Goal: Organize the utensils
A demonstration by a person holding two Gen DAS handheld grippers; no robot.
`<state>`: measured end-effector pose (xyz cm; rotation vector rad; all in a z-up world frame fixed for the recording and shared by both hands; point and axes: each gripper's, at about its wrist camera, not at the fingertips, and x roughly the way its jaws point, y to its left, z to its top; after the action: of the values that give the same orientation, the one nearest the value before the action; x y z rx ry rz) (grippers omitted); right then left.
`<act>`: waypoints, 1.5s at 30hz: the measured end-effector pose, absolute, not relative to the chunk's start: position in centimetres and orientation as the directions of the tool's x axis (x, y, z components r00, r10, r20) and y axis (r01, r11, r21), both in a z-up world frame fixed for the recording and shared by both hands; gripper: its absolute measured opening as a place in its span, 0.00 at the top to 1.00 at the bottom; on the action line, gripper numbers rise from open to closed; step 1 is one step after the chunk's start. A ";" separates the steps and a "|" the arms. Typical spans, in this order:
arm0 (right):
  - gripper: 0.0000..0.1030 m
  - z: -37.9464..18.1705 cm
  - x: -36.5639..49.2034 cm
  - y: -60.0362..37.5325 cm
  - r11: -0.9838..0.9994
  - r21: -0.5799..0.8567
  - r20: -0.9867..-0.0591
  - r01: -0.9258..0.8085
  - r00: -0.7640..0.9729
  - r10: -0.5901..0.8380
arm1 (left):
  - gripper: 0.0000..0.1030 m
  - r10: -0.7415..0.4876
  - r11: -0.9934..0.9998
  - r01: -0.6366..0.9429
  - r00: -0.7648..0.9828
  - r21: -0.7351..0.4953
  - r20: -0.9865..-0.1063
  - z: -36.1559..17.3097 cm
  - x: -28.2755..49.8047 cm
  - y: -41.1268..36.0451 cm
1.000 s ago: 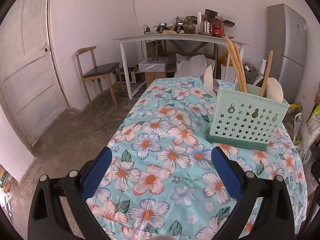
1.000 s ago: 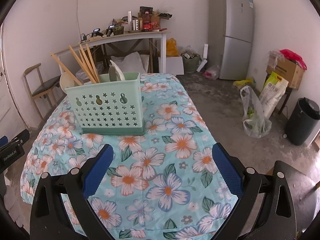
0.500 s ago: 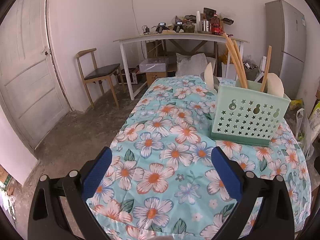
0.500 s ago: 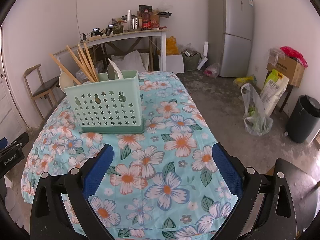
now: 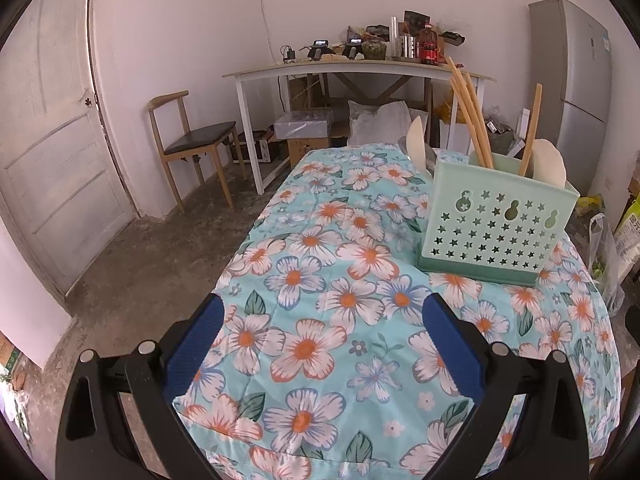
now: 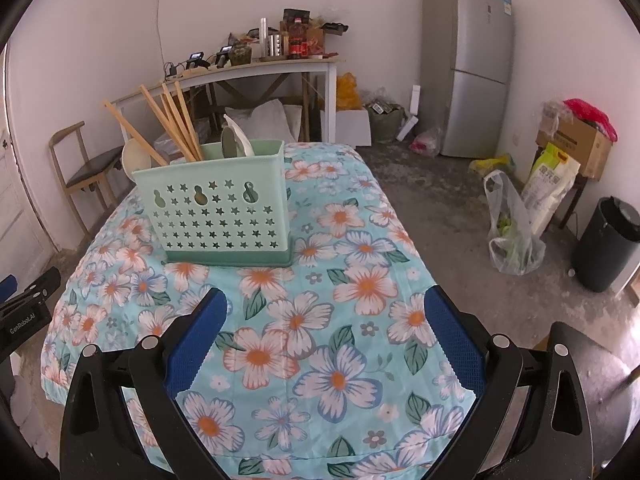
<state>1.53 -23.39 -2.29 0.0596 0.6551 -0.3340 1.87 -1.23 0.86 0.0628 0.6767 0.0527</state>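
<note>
Both spread wide, empty — left tool (image 5: 320, 340) and right tool (image 6: 322, 336), near green basket (image 6: 224, 212); inside, chopsticks (image 6: 176, 124), probably spoons.

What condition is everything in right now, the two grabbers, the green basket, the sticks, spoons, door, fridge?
Left gripper: jaws open, holding nothing.
Right gripper: jaws open, holding nothing.
Green basket: upright on the floral tablecloth.
Chopsticks: standing in the basket, leaning.
Spoons: in the basket, bowls up.
Door: closed.
Fridge: doors shut.
</note>
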 end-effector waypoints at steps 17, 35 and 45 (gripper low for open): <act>0.08 -2.2 1.7 -23.1 0.945 -0.054 -0.599 0.323 0.747 -0.289 | 0.06 0.060 0.997 -0.016 0.778 0.075 -0.626 0.8 1.8 -1.4; 0.08 -2.1 1.6 -23.1 0.944 -0.055 -0.598 0.324 0.747 -0.291 | 0.06 0.056 0.997 -0.010 0.778 0.078 -0.626 0.8 1.8 -1.5; 0.08 -2.1 1.6 -23.0 0.945 -0.054 -0.599 0.324 0.747 -0.290 | 0.06 0.057 0.997 -0.010 0.778 0.079 -0.626 0.8 1.7 -1.5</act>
<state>1.64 -23.03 -2.08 0.0545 0.6457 -0.3360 1.75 -1.53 0.76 0.0728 0.6789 0.0360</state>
